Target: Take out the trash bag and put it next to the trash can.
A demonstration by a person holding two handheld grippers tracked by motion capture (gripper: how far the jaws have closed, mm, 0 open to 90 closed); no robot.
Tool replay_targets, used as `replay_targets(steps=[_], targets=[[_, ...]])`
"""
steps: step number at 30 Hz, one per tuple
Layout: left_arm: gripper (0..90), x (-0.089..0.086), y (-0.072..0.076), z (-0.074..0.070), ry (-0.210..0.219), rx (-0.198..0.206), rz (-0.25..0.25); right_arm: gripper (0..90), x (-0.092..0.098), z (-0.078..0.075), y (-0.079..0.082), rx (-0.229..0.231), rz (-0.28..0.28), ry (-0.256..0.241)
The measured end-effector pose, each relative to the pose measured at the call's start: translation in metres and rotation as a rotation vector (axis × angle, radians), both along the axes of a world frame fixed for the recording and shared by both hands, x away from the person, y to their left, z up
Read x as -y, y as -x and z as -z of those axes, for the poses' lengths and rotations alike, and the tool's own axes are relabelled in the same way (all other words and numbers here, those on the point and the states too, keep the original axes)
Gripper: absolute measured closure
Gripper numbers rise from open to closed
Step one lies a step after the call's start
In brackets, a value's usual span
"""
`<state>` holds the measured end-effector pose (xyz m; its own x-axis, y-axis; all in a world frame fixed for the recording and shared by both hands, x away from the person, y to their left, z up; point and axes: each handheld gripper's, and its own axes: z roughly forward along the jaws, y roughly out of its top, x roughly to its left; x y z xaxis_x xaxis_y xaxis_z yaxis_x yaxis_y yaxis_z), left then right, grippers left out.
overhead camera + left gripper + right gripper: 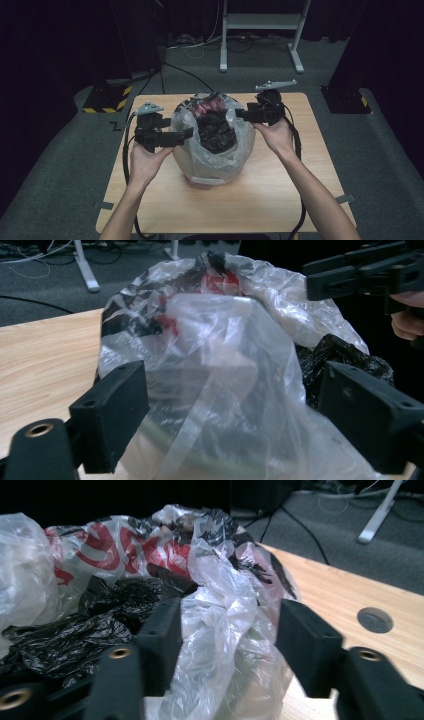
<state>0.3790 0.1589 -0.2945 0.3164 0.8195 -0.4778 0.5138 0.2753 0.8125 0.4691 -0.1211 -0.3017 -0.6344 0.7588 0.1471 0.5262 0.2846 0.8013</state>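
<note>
Two grippers flank the clear plastic bag (215,150), which stands near the middle of the wooden table (280,200) and which I take as my landmark. Inside the bag I see crumpled black plastic (216,131), and at the bag's far side a white sheet with red print (107,547).

My left gripper (187,134) reaches the bag's left rim. In the left gripper view its jaws stand wide apart with the bag's clear wall (225,390) bulging between them; I cannot tell whether either pad touches the film.

My right gripper (240,114) comes in at the bag's upper right rim. In the right gripper view its jaws are parted, and a gathered fold of the bag's rim (220,630) stands in the gap. The left-hand pad looks to touch that fold; the other stands just clear of it.

Beyond the bag on the floor stands a white metal frame (260,30).
</note>
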Motion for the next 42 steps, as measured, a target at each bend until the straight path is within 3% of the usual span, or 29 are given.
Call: replay_targets(steps=[3, 6, 7, 10, 13, 20, 27, 32, 42], targets=[[15.1, 0.004, -0.01, 0.002, -0.013, -0.032, 0.016, 54.7, -0.004, 0.004, -0.005, -0.019, -0.003, 0.005], [19.7, 0.008, -0.018, 0.004, -0.01, -0.036, 0.009, 63.2, -0.006, 0.007, -0.009, -0.032, -0.02, 0.006], [23.6, 0.009, -0.02, 0.005, -0.018, -0.029, 0.015, 67.0, -0.006, 0.007, -0.009, -0.035, -0.026, 0.009], [46.2, 0.01, -0.025, 0.006, 0.027, -0.017, 0.072, 77.9, -0.007, 0.007, -0.01, -0.04, -0.045, 0.013], [58.5, 0.012, -0.032, 0.009, 0.002, -0.014, 0.076, 86.0, -0.008, 0.006, -0.011, -0.047, -0.069, 0.014], [88.2, 0.021, -0.04, 0.012, -0.042, -0.003, 0.108, 89.2, -0.011, 0.002, -0.01, -0.05, -0.102, 0.002], [90.0, 0.03, -0.05, 0.002, -0.062, 0.017, 0.136, 89.1, -0.018, -0.009, -0.006, -0.039, -0.135, -0.013], [90.0, 0.035, -0.06, -0.006, -0.023, 0.016, 0.143, 89.0, -0.027, -0.014, -0.004, -0.037, -0.154, -0.007], [90.0, 0.044, -0.078, -0.009, 0.004, -0.002, 0.152, 86.8, -0.039, -0.016, -0.004, -0.05, -0.179, -0.008]])
